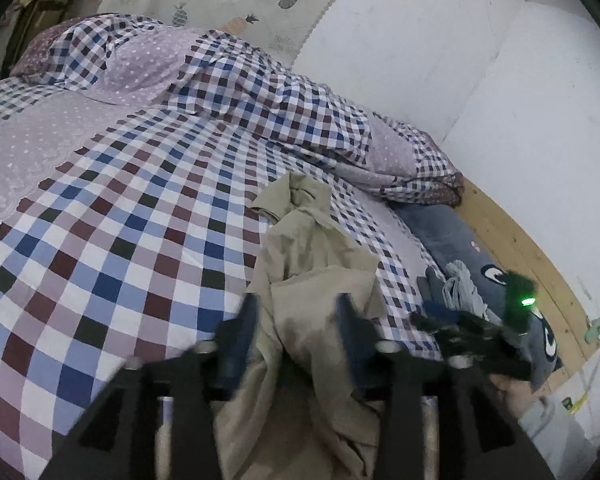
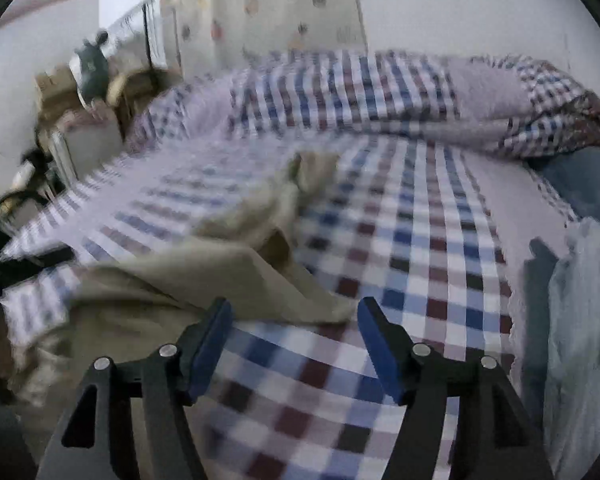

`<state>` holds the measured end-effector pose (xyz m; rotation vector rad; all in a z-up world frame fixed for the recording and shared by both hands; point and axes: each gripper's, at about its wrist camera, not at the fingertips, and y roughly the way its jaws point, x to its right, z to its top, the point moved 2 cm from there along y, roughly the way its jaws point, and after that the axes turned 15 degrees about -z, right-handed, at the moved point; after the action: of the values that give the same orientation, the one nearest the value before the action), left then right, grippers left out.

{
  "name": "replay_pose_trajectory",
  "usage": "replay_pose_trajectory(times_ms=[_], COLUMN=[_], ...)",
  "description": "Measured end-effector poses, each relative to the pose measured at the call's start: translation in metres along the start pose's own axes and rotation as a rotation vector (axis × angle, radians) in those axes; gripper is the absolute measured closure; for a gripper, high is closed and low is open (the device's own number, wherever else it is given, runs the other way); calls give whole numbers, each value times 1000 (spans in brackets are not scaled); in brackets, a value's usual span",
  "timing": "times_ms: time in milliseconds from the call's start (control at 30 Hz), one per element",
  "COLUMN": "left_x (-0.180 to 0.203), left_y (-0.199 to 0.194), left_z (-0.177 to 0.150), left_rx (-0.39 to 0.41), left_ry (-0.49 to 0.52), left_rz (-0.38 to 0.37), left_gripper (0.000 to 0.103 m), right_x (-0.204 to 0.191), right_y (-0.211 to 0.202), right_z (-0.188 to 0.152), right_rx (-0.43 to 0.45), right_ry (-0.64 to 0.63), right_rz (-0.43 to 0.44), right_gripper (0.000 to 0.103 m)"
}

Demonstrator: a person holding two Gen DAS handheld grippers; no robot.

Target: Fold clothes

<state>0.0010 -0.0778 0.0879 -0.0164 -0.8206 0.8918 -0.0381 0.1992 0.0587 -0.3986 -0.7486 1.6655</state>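
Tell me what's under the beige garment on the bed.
The beige garment lies crumpled on the checked bedspread, between the left hand-held gripper's open fingers. Whatever is beneath its folds is covered.

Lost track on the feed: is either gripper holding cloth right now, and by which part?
The left gripper has the beige garment bunched between its fingers; whether it is clamped, and which part, cannot be told. The right gripper is open and empty.
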Motion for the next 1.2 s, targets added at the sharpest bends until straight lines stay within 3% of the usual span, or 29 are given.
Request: replay_pose_trajectory(times_ms=[233, 300, 333, 367, 400, 533, 733, 900, 1033, 1100, 1200], left_x=[-4, -2, -1, 1, 5, 28, 75, 110, 139, 150, 160], left_y=[4, 5, 6, 7, 7, 8, 3, -3, -8, -14, -27], left_z=[0, -1, -2, -3, -4, -10, -29, -48, -69, -75, -81], left_rx=[-27, -35, -38, -41, -42, -45, -29, 2, 0, 3, 6], left_ry=[24, 40, 47, 55, 71, 171, 410, 533, 609, 608, 571], left_rz=[29, 36, 36, 36, 33, 33, 61, 42, -17, -82, -185], left_gripper=[43, 43, 43, 43, 43, 42, 39, 39, 39, 39, 36], right_x=[-18, -23, -25, -27, -29, -19, -20, -29, -36, -39, -54], right_y=[56, 66, 67, 69, 70, 46, -14, -64, -104, -124, -130], right_z=[2, 3, 2, 2, 2, 8, 24, 36, 46, 51, 49], right_rx=[-40, -47, -51, -55, -59, -55, -18, 14, 41, 54, 46], right_ry=[-144, -167, -175, -183, -191, -105, 53, 173, 270, 318, 318], right_rz=[-26, -33, -39, -45, -51, 4, 171, 298, 399, 450, 435], right_gripper=[36, 47, 65, 96, 103, 102, 102, 102, 102, 102, 102])
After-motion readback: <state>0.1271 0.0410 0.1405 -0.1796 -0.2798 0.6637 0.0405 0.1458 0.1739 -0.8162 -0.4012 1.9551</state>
